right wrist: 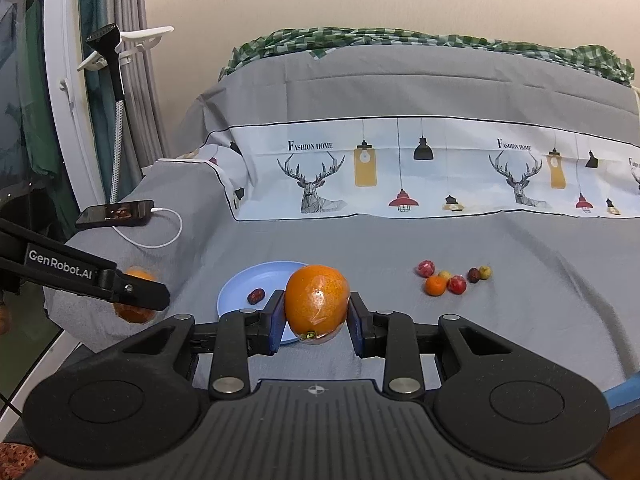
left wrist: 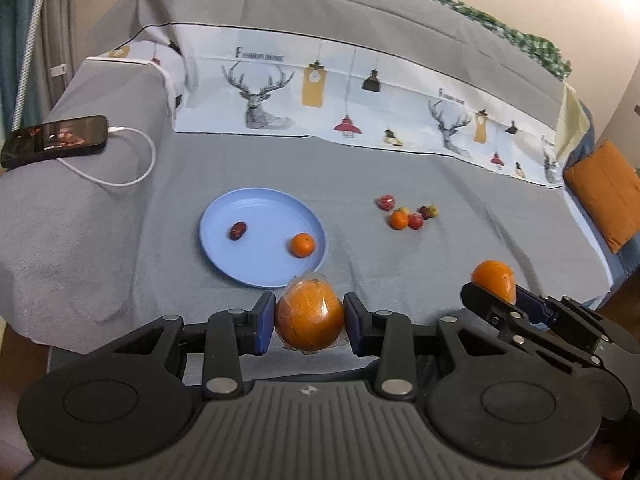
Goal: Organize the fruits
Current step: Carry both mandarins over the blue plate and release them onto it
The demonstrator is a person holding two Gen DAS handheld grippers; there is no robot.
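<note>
A domestic living room. A sofa (right wrist: 400, 240) draped in grey cloth carries a printed band of stags and hanging lamps lettered "Fashion Home" (right wrist: 400, 168). A phone (left wrist: 54, 140) charges by white cable (left wrist: 132, 160) on the sofa arm; an orange cushion (left wrist: 604, 192) lies at one end. Curtains (right wrist: 136, 80) and a garment steamer (right wrist: 108, 64) stand against the plain wall, and a green checked cloth (right wrist: 400, 40) tops the backrest.

Left gripper (left wrist: 310, 322) jaws clamp a wrapped orange (left wrist: 310, 318) at lower centre; blue plate (left wrist: 224, 248) above holds a small orange (left wrist: 302, 245) and a date (left wrist: 237, 230).
</note>
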